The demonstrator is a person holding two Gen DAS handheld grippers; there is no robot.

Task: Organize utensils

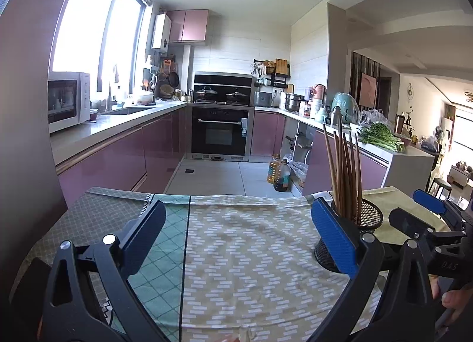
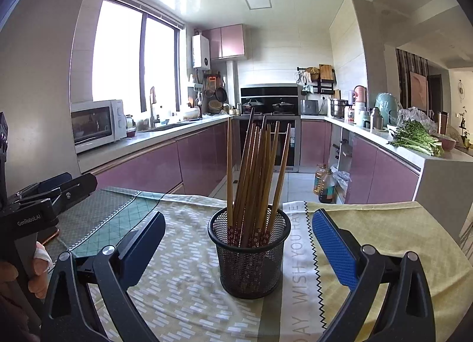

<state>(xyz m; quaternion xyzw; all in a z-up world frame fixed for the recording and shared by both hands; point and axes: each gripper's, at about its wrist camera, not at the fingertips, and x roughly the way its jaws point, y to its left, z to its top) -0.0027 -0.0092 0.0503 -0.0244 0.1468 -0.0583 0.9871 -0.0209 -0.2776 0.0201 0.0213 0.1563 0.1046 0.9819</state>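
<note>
A kitchen with pink cabinet fronts [image 2: 142, 170] fills the background, well beyond both pairs of fingers, with a black oven [image 1: 220, 132] at the far end and a white microwave [image 2: 94, 124] on the counter to the left. On the right-hand counter lies a bunch of green vegetables [image 2: 416, 139], and two oil bottles [image 2: 323, 183] stand on the floor below it.

Nearer, a table covered by a patterned tablecloth [image 1: 236, 253] lies under and ahead of both grippers.

The left gripper [image 1: 236, 223] has its jaws spread wide, with only bare cloth between them; it holds nothing. Its right finger [image 1: 334, 235], faced in blue, stands just in front of the holder, partly covering it.

The right gripper [image 2: 238, 234] is also spread wide and grips nothing. The black mesh holder [image 2: 248, 256] stands upright on the cloth between its two fingers, apart from both pads, roughly centred and a little ahead of the tips. In the left wrist view the same holder sits beyond that gripper's right finger, outside its jaws.

The wooden chopsticks [image 2: 254, 170] stand bundled in the holder, leaning and fanning slightly, their patterned ends down inside the mesh.

A hand [image 2: 32, 271] shows at the left edge of the right wrist view, wrapped around the left gripper's handle.
</note>
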